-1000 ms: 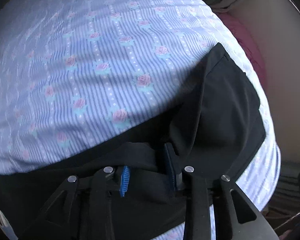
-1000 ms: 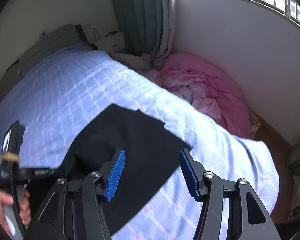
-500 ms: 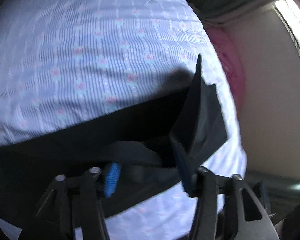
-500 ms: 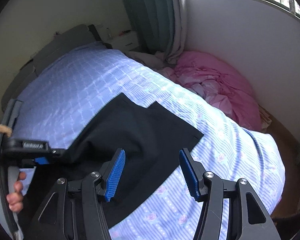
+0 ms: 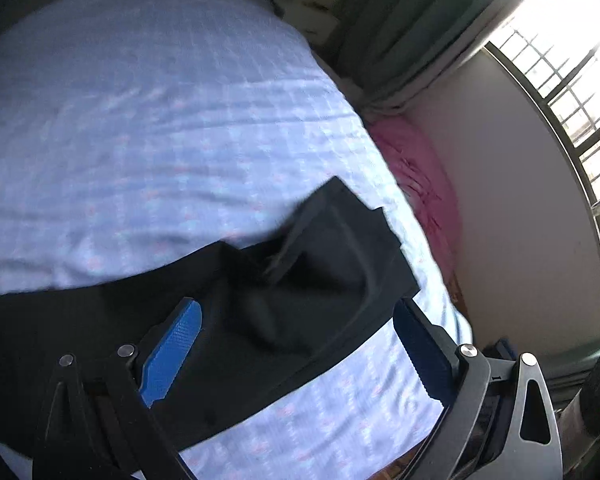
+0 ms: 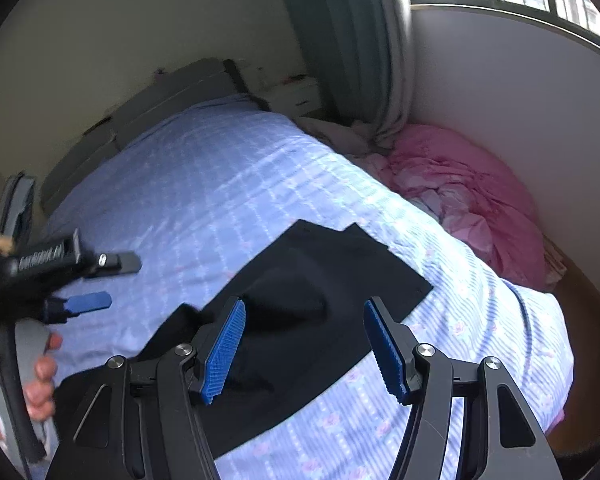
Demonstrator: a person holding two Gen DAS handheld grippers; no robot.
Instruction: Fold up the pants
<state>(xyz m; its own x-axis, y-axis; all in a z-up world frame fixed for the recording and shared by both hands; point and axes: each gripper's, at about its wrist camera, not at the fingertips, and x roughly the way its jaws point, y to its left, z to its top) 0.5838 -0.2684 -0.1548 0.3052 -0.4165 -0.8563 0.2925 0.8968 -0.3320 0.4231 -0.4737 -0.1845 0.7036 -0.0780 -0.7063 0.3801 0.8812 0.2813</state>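
Both tools opening above black pants (image 6: 324,304) (nothing gripped).

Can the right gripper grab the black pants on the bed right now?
Probably yes. The right gripper hangs over the black pants with its fingers apart, opening, and nothing between them. The left gripper is off to the side, so the way down looks free.

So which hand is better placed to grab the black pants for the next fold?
Probably right. The right tongs hang open, and opening, directly over the black pants on the bed. The left tongs, also opening and empty, sit off beside them.
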